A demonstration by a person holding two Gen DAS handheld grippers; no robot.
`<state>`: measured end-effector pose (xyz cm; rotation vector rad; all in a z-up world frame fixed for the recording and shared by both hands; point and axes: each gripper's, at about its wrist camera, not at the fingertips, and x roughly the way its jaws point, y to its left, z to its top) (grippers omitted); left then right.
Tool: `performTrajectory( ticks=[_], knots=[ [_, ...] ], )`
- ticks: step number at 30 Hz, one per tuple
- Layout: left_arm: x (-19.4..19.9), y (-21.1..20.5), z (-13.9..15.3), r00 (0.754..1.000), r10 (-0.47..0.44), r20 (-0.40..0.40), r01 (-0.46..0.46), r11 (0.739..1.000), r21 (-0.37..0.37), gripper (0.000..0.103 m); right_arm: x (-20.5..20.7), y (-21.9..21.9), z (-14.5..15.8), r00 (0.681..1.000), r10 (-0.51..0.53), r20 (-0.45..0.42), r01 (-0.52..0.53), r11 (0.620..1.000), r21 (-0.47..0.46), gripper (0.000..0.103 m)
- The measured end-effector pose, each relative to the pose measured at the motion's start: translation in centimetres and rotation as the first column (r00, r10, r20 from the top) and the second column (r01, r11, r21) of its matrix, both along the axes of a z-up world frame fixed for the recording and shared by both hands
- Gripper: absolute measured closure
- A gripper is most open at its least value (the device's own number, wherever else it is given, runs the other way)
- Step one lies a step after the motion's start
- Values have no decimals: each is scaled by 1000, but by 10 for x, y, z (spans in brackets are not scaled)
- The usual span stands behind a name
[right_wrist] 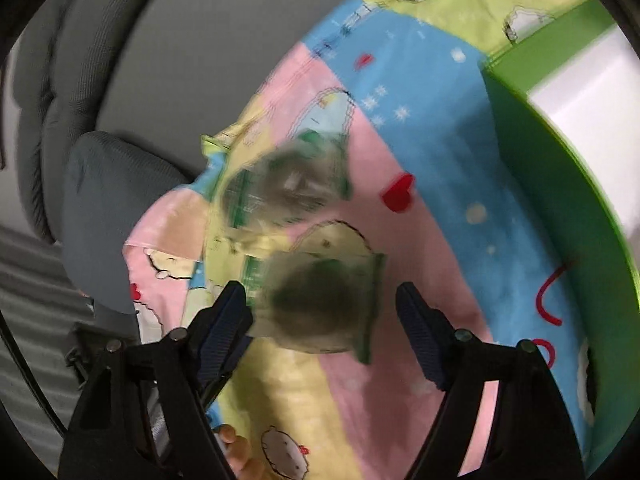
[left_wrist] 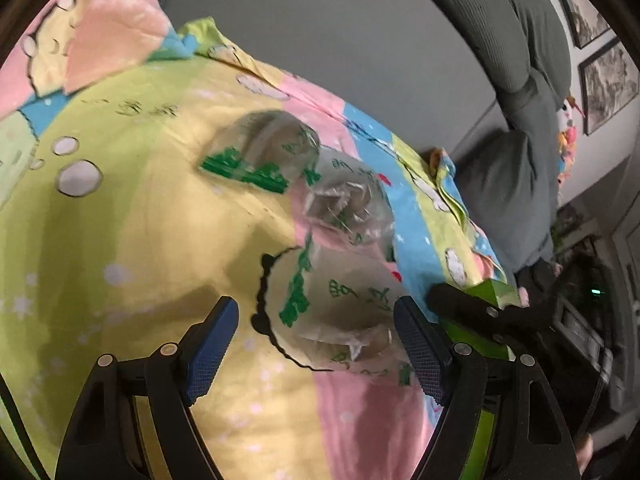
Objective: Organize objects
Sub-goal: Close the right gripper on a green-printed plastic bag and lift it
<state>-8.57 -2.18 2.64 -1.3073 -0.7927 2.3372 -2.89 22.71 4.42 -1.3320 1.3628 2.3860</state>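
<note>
Three clear plastic cups printed with green characters lie on their sides on a pastel cartoon bedsheet (left_wrist: 132,216). In the left wrist view they form a loose chain running away from the left hand-held gripper (left_wrist: 316,344). The nearest cup (left_wrist: 340,312) lies between the spread blue pads, base toward the right finger, long axis roughly across the jaw gap; neither pad presses on it, so this gripper stands released. Just beyond it is the middle cup (left_wrist: 344,208), its crumpled base facing the camera. The farthest cup (left_wrist: 268,152) touches or overlaps the middle one, its green-banded side turned toward the left.

The right hand-held gripper (right_wrist: 324,312) is also released, its jaws wide. A blurred cup (right_wrist: 320,304) sits between its fingers; motion blur makes it hard to say whether the left pad brushes it. A second cup (right_wrist: 288,188) lies farther ahead.

To the right of the right gripper stands a green box (right_wrist: 560,168) with a white interior, close beside the cups. Grey cushions (left_wrist: 532,80) lie beyond the sheet, and framed pictures (left_wrist: 604,84) hang on the wall at the far right of the left gripper.
</note>
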Motion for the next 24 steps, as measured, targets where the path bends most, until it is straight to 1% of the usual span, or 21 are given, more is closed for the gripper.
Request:
performTrajectory(
  ticks=[1,3,5,8,10,13,14,15,16,17,18,21,23,24],
  knots=[
    [-1,0,-1,1000,-11,-7,11,1000,21,23,0,4,-5,1000,-16,4,16,1000,-26,25],
    [-3,2,-2,1000,-21,-10,21,1000,23,23,-3,7,-9,1000,-17,9,17,999,-42,26],
    [-6,8,-6,999,-35,8,35,999,2,23,-5,5,-11,1000,-11,6,11,999,-39,26],
    [-7,11,-10,999,-44,12,43,999,25,23,-8,2,-13,1000,-2,2,2,999,-33,26],
    [-7,11,-9,999,-49,-1,49,999,19,23,-8,1,-14,1000,-8,-4,8,1000,-30,27],
    [-6,9,-10,999,-46,-21,46,999,21,23,-9,2,-17,1000,0,-25,-2,998,-66,36],
    [-5,8,-10,999,-45,-22,45,999,24,25,-10,4,-20,999,0,-33,-3,994,-106,38],
    [-5,8,-10,999,-46,-25,47,998,30,30,-10,5,-23,999,-3,-33,-1,992,-130,39],
    [-3,6,-10,998,-44,-33,46,998,43,33,-11,4,-24,999,-1,-34,-3,991,-137,41],
    [-2,4,-9,999,-37,-39,39,998,50,39,-12,3,-23,999,3,-33,-7,993,-122,45],
    [0,2,-7,998,-27,-49,30,998,53,44,-12,1,-22,1000,4,-25,-6,994,-110,48],
    [0,2,-7,998,-28,-61,32,998,55,48,-14,-3,-20,999,25,-33,-29,994,-107,51],
    [1,3,-5,997,-37,-67,41,997,66,52,-14,-4,-19,999,28,-35,-31,994,-109,52],
    [1,4,-4,997,-41,-69,45,997,58,52,-13,-4,-19,999,29,-35,-33,993,-110,52]
  ],
)
